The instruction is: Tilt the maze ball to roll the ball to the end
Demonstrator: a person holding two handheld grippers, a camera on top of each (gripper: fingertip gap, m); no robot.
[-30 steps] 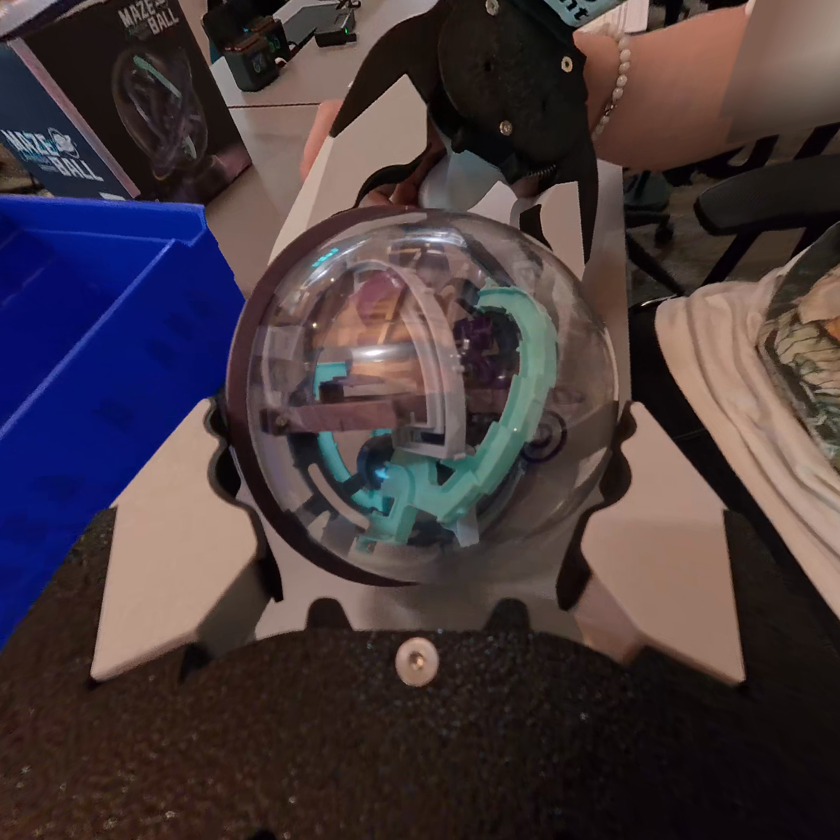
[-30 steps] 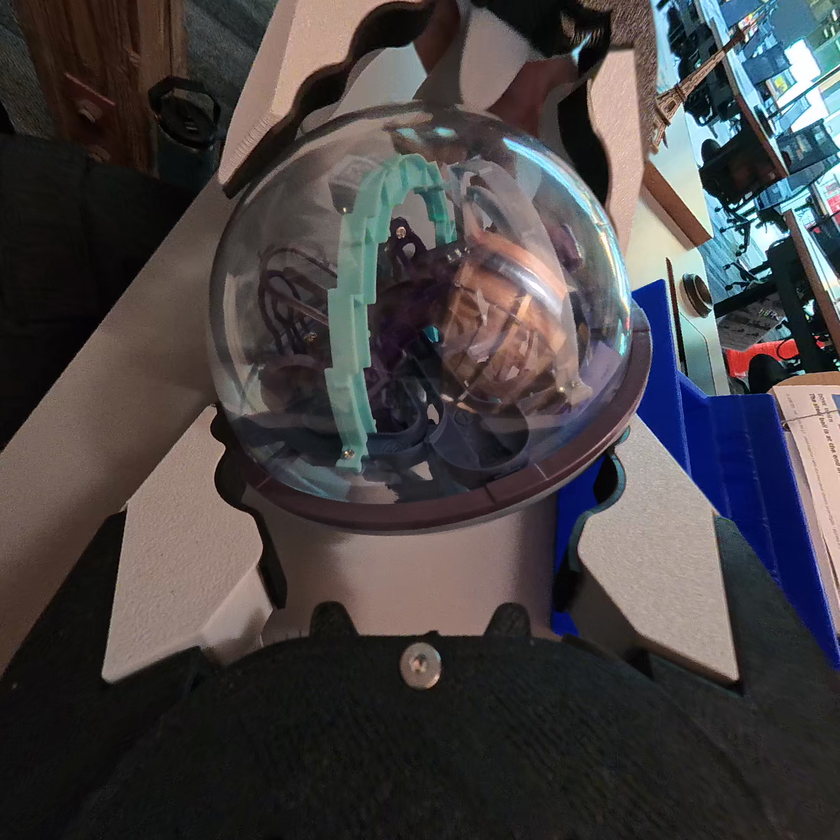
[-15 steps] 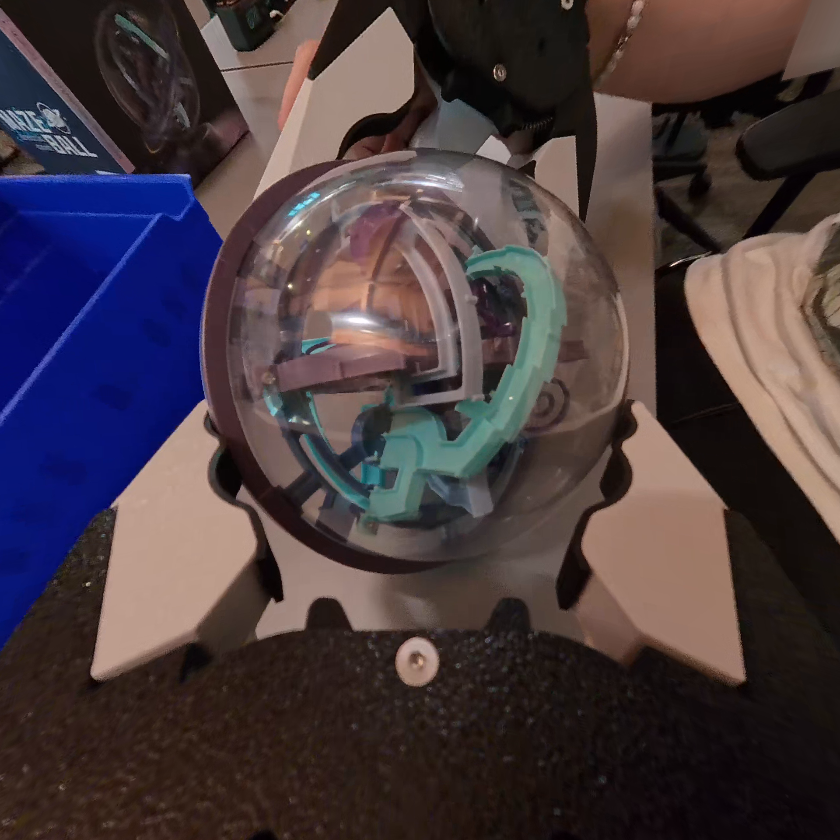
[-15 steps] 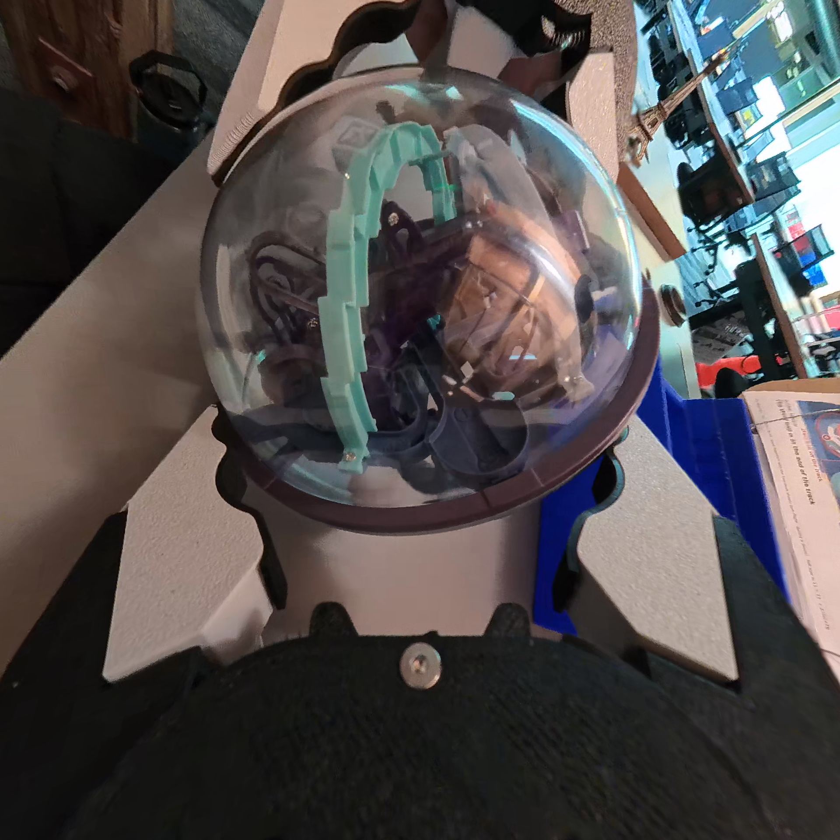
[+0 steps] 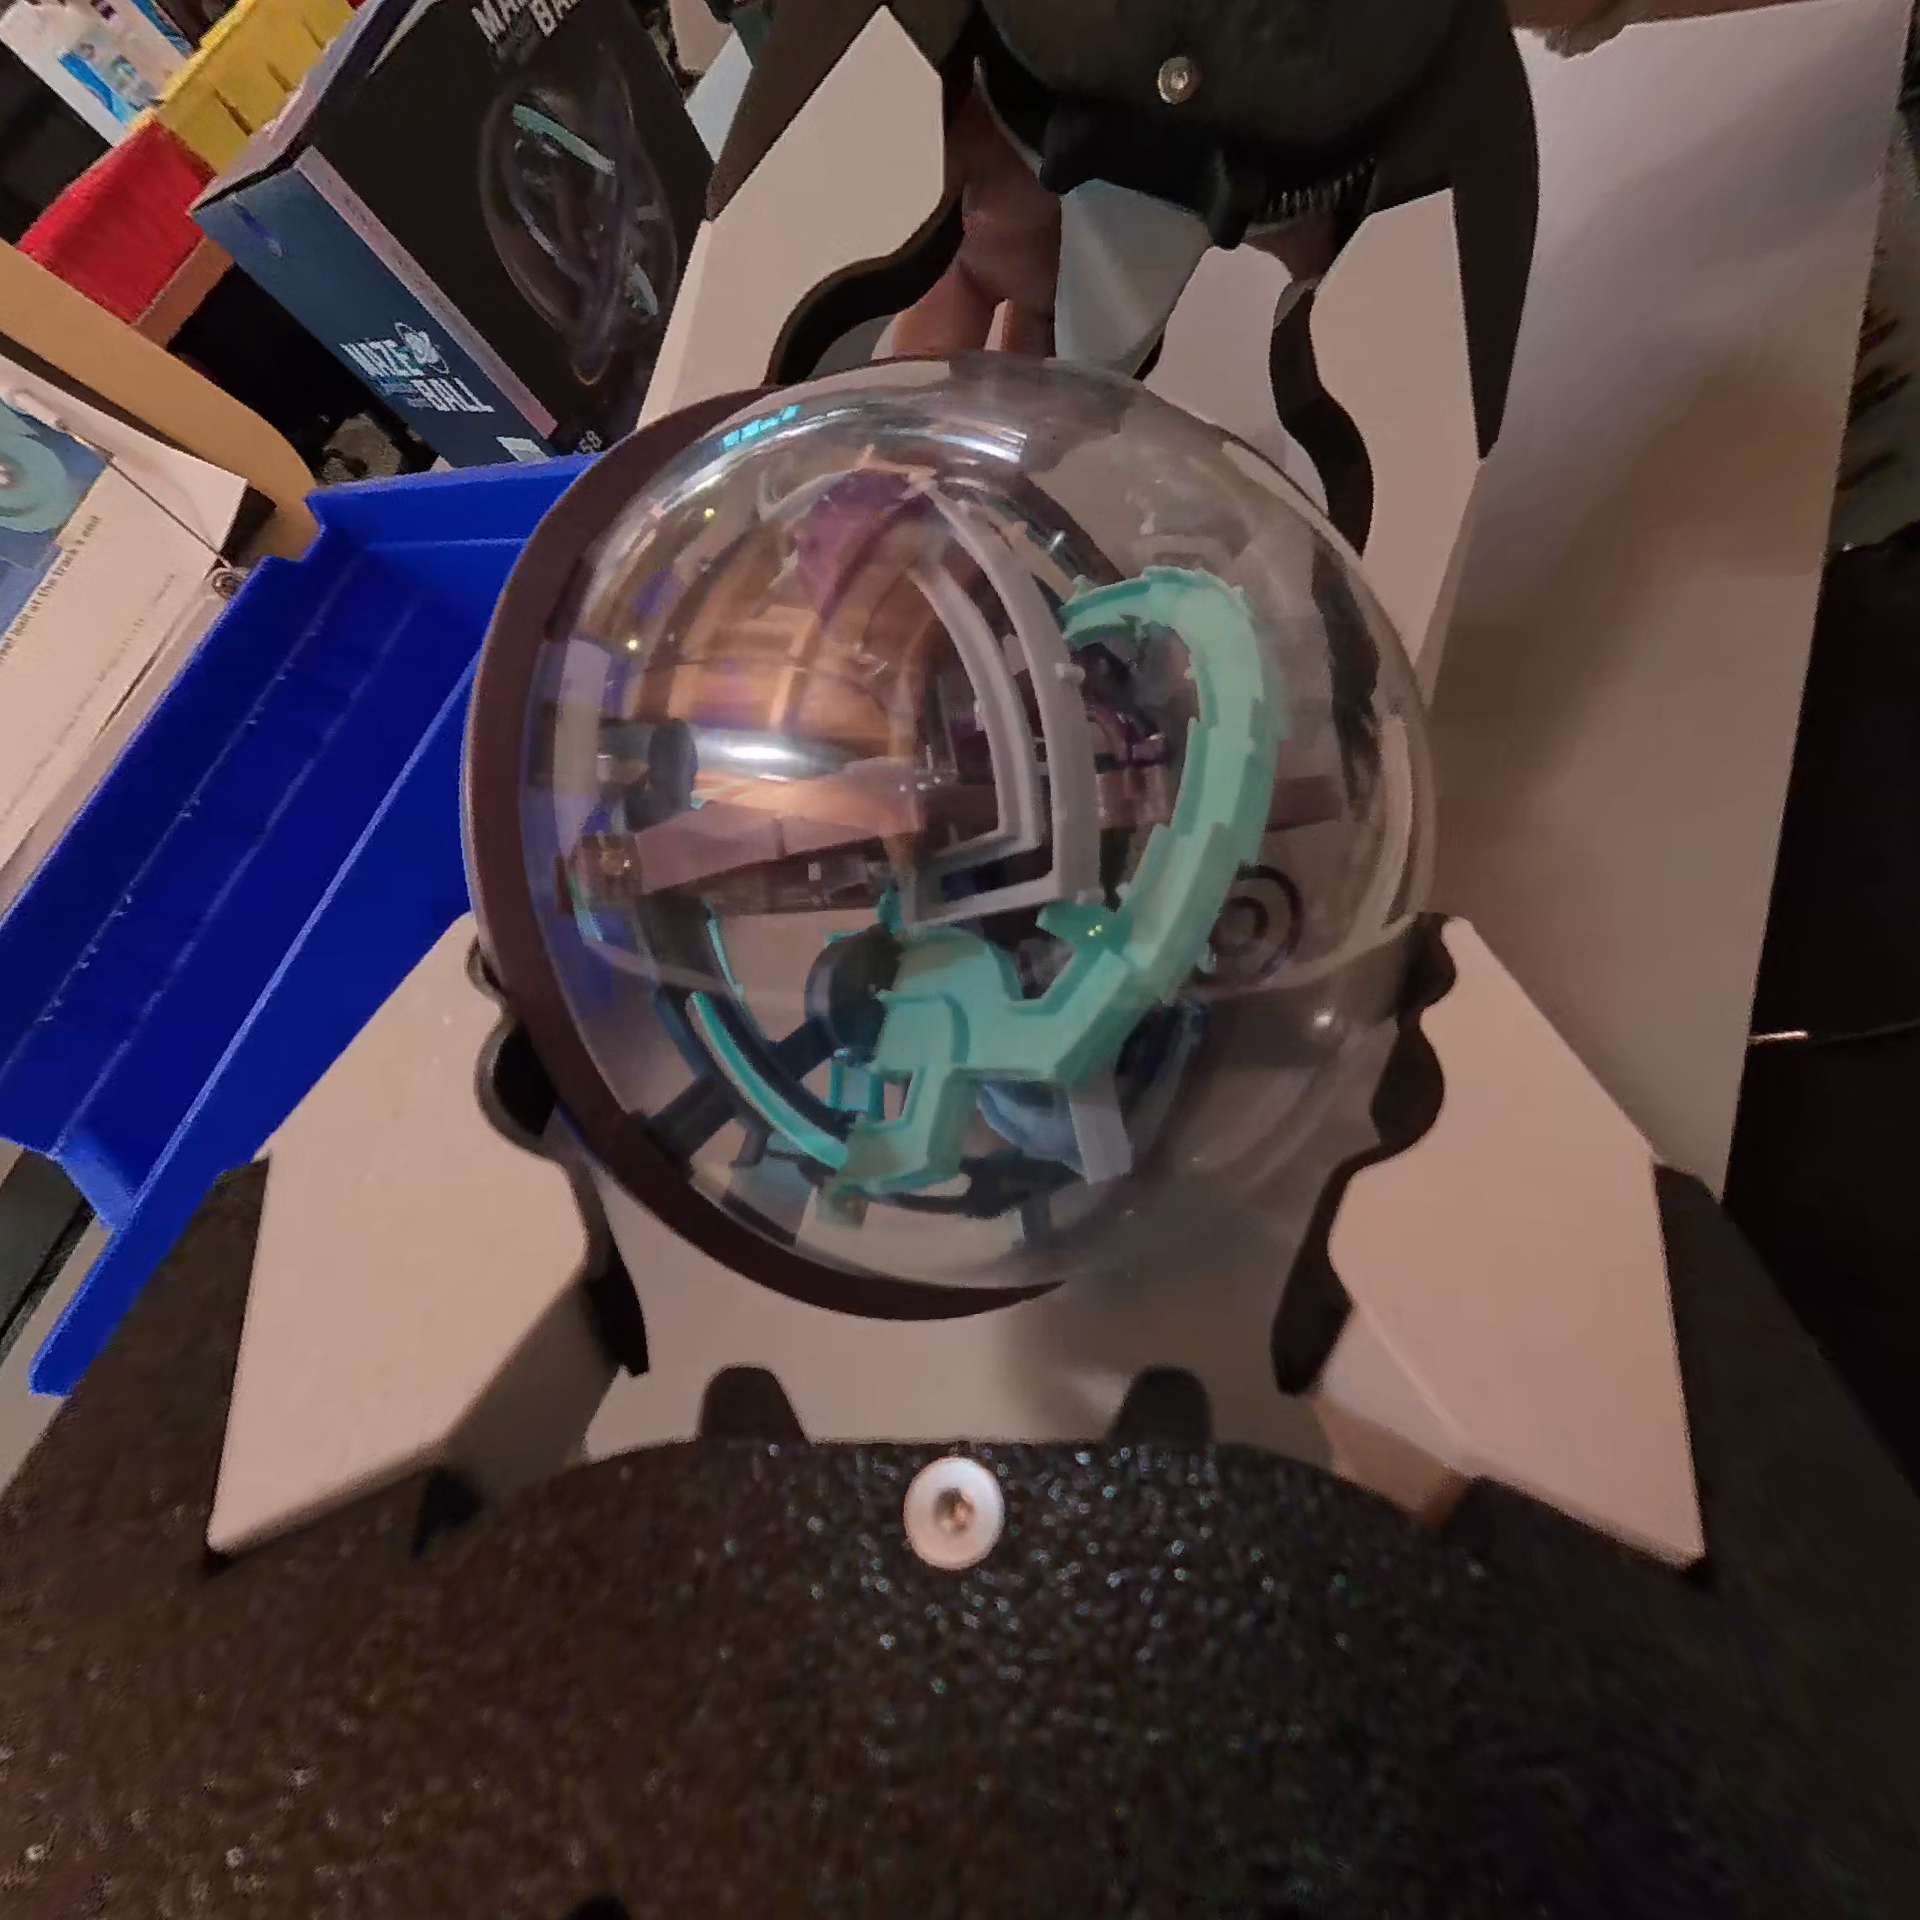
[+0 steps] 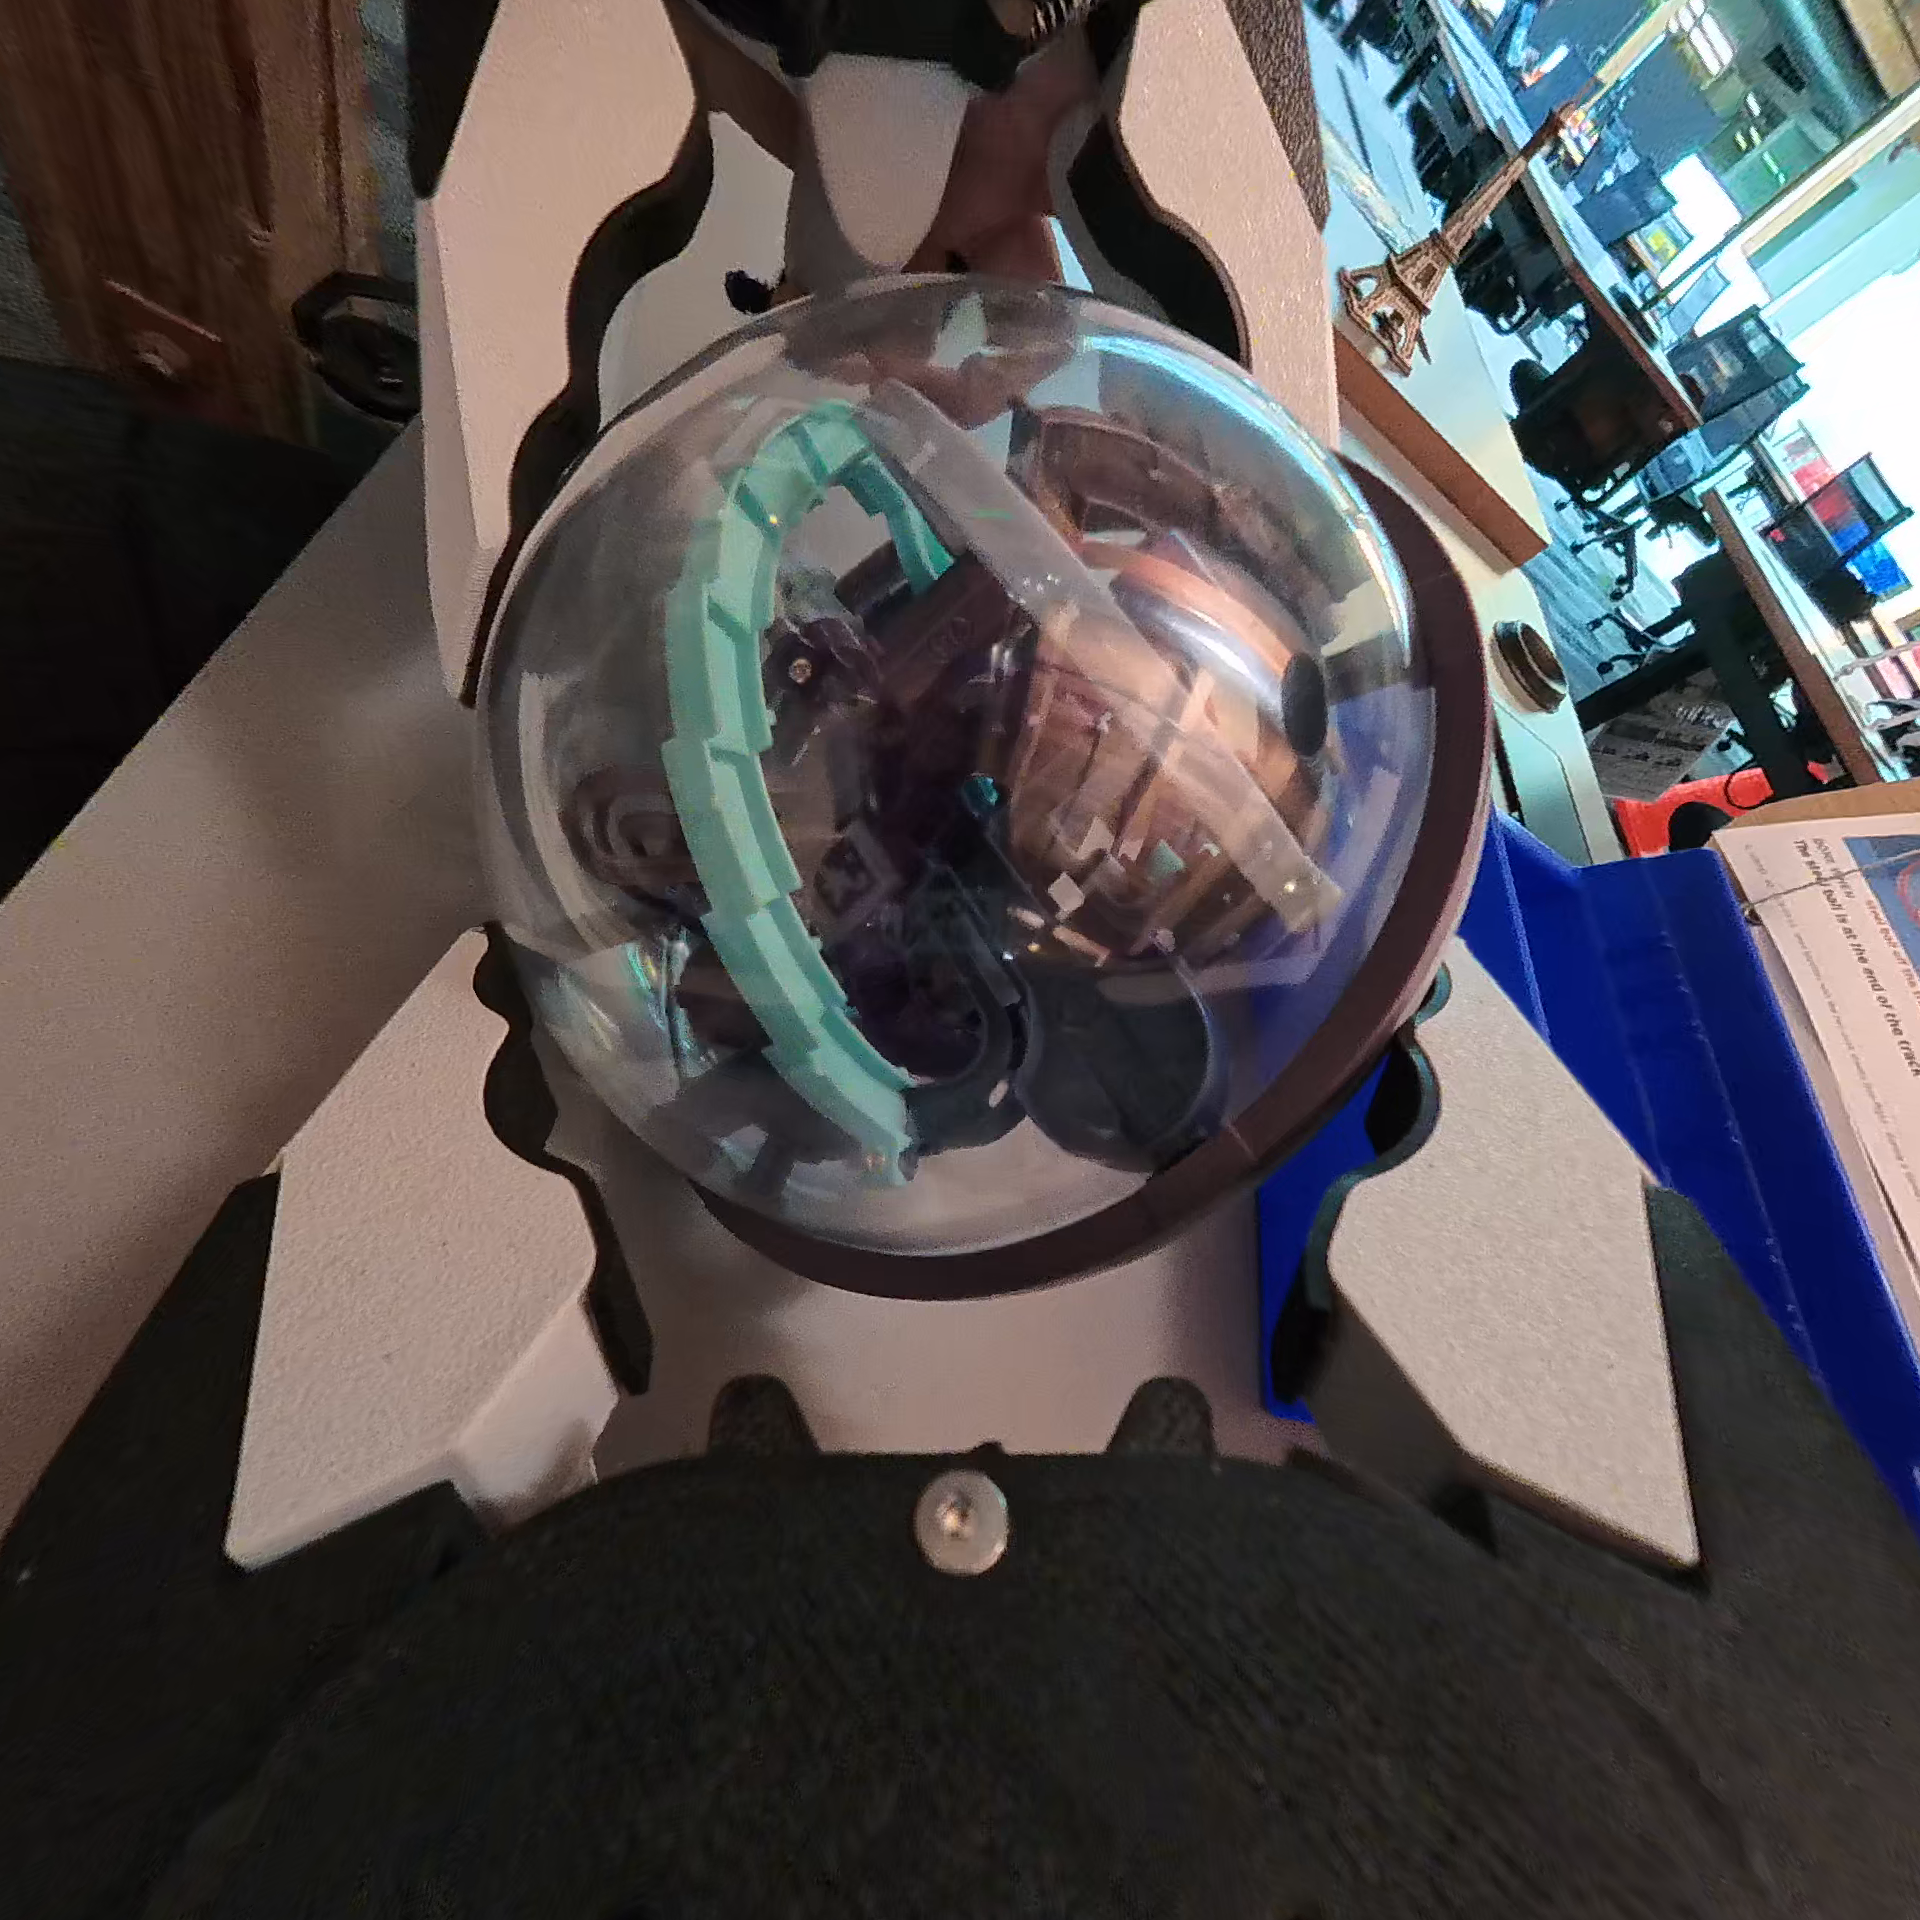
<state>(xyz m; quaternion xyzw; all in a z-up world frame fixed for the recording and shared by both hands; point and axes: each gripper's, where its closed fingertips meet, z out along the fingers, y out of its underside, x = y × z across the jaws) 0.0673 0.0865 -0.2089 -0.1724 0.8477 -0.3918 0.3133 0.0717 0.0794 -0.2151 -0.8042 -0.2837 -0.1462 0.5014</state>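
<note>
Clamping the maze ball from opposite sides, the left gripper and right gripper are holding it between them above the table, each with jaws pressing its clear shell. Beside it a blue bin is sitting, a box standing beyond.

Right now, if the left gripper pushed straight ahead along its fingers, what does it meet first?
The left gripper would meet the clear plastic maze ball with teal tracks at once: the sphere already sits between its white fingers. Beyond it, the right gripper faces it; how far off is unclear.
</note>
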